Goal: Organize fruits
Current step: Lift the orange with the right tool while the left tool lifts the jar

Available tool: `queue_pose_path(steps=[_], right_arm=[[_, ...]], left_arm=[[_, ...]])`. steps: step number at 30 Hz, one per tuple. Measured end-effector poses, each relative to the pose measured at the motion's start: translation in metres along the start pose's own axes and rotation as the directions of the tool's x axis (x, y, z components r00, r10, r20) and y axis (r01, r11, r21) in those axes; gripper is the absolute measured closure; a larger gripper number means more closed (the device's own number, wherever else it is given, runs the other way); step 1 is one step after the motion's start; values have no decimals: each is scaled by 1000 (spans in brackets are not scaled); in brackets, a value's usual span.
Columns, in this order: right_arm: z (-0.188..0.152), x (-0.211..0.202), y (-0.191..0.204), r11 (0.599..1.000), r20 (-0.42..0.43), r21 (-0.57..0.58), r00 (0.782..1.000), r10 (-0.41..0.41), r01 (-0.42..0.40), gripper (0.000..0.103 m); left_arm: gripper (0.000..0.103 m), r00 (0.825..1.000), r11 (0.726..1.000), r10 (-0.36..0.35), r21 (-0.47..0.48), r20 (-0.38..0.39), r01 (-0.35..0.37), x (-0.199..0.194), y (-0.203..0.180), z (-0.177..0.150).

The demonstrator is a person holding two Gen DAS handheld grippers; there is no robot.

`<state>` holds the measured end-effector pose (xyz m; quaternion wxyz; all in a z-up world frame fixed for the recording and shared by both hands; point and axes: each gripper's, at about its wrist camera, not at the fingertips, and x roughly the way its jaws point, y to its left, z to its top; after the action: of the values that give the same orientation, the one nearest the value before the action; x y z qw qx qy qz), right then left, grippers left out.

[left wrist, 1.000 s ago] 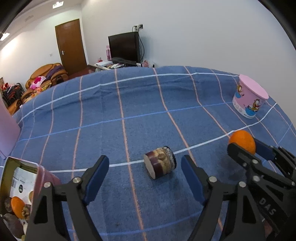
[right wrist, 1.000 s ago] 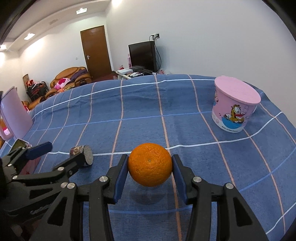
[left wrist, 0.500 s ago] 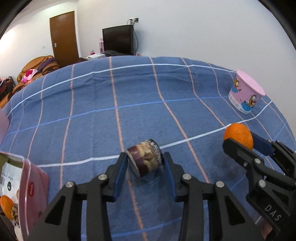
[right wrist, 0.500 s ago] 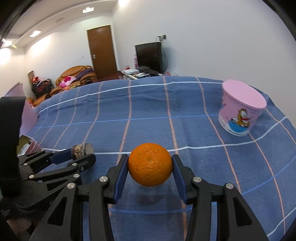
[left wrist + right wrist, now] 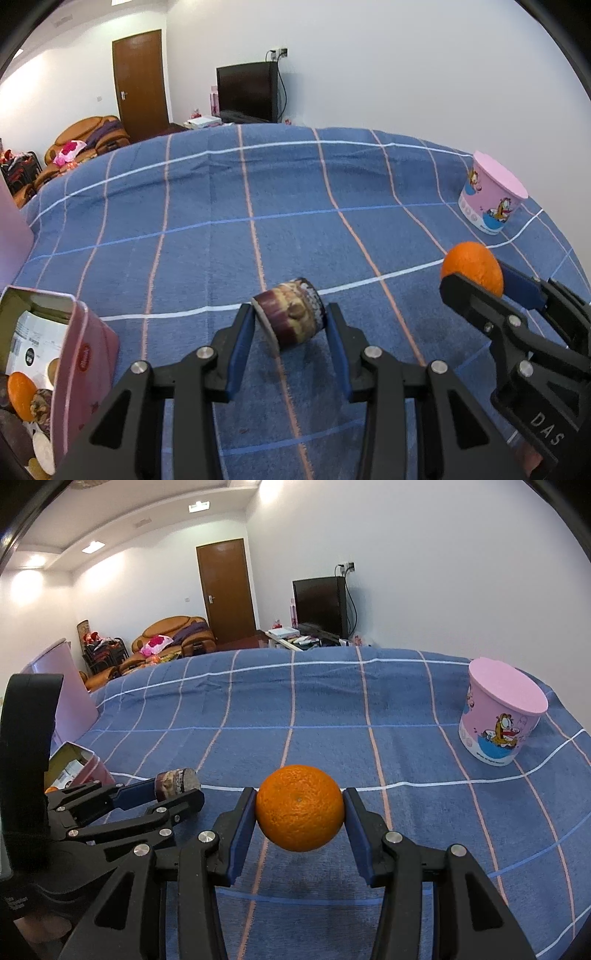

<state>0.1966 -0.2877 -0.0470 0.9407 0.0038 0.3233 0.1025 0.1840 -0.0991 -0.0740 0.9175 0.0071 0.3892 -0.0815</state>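
My left gripper (image 5: 290, 326) is shut on a purple-brown fruit piece with a cut flat face (image 5: 291, 317) and holds it just above the blue checked cloth (image 5: 295, 221). It also shows in the right wrist view (image 5: 176, 781). My right gripper (image 5: 299, 808) is shut on an orange (image 5: 300, 808), lifted off the cloth; the orange shows at the right in the left wrist view (image 5: 472, 267). A pink open tin (image 5: 83, 365) holding several fruits sits at the near left.
A pink cartoon tub with a lid (image 5: 491, 199) stands at the far right of the cloth, also in the right wrist view (image 5: 498, 710). A pink panel (image 5: 70, 686) stands at the left. A TV, door and sofa lie beyond the far edge.
My left gripper moved forward, closed on the purple-brown fruit piece and lifted it slightly. My right gripper has kept hold of the orange and raised it a little.
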Motion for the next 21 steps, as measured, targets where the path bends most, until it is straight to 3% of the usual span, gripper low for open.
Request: queue_pose_path(steps=[21], right_arm=[[-7, -24, 18, 999, 123, -49, 992, -5, 11, 54]], left_arm=[[62, 991, 999, 54, -7, 121, -54, -27, 5, -8]])
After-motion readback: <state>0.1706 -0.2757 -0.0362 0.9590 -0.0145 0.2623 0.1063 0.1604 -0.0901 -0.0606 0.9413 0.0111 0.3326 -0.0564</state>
